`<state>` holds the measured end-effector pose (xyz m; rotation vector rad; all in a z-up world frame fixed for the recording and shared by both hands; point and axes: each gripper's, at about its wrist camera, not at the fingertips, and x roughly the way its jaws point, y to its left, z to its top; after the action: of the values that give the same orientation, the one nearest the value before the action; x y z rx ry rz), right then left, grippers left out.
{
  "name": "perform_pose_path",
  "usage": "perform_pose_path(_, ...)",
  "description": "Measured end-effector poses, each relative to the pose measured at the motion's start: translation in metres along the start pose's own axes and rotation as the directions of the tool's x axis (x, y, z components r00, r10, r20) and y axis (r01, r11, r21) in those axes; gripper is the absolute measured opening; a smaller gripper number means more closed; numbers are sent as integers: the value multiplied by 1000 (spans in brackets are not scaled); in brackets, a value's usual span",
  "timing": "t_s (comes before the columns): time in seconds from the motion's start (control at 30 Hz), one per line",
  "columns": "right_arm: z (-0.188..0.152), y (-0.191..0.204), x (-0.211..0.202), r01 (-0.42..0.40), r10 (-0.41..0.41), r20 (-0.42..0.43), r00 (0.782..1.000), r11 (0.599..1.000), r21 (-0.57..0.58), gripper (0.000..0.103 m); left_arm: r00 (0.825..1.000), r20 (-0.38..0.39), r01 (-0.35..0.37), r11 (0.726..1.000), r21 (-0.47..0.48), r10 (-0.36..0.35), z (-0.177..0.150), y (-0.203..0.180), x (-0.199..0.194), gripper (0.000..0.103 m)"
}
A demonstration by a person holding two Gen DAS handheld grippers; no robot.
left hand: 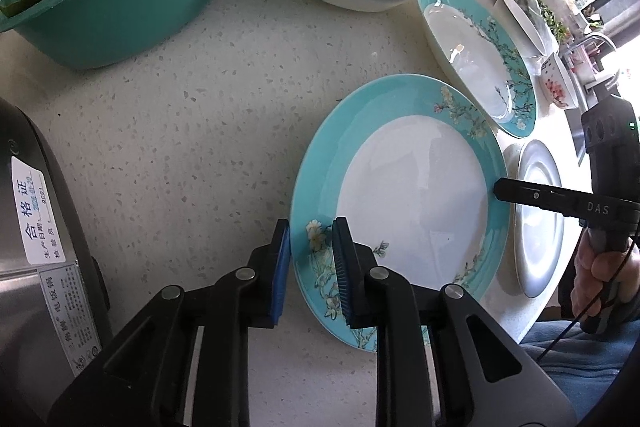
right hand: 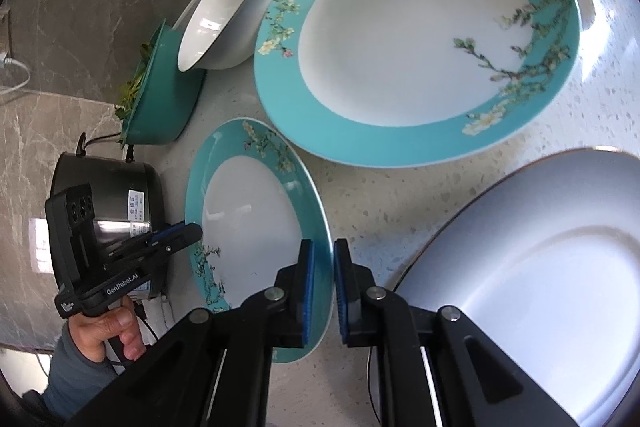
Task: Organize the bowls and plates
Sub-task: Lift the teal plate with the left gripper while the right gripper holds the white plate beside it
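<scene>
Held thing: the smaller round ceramic plate with a turquoise rim and blossom branches (left hand: 412, 195) is on the near part of the pale speckled stone surface (left hand: 180, 127). It is taken at two opposite sides of its rim.
Left hand-held gripper (left hand: 311, 227): its blue pads are clamped on the left rim of this plate, one pad above the rim and one under it.
Right hand-held gripper (right hand: 323, 247): it is pressed together on the right rim, and only a narrow part of the edge is between the pads.
Slip risk: the glaze looks smooth and both grips are shallow, so I judge the rim may slide out if one side rises faster than the other.
Tilt risk: if the two hands do not move together, the plate can twist between the pads and drop back on the stone.
Neighbour on the right: the white round plate with a thin dark edge (left hand: 538, 219) is just beside, so a sideways swing could knock it.
Neighbour at the far side: the larger turquoise-rimmed plate of the same pattern (right hand: 400, 39) is near. If the smaller plate is set on it carelessly, the rims could chip.
Left side: the steel rice cooker (left hand: 32, 247) is well apart and looks to be of little danger.
</scene>
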<state>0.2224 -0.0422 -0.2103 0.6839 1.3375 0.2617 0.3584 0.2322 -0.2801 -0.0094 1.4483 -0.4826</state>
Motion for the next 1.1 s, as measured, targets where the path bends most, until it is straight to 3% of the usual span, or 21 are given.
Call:
perform_pose_path(0.43, 0, 3, 9, 27, -28, -29, 999, 999, -25, 13, 1000, -21, 20, 999, -31, -21, 5, 10, 8, 18)
perform_pose_path(0.73, -6, 10, 11, 67, -71, -61, 996, 996, -53, 14, 999, 4, -47, 999, -7, 47, 1, 0, -9, 20)
perform_pose_path(0.8, -6, 10, 10, 81, -84, -61, 995, 995, -52, 15, 999, 9, -51, 999, -2, 51, 1, -2, -14, 21)
perform_pose_path(0.9, -6, 11, 7, 90, -94, -62, 994, 994, -59, 24, 999, -20, -50, 999, 3, 50, 0, -2, -10, 22)
perform_pose_path(1.1, -8, 13, 9, 78, -83, -83, 993, 995, -68, 27, 999, -43, -29, 1000, -10, 28, -9, 0, -2, 22)
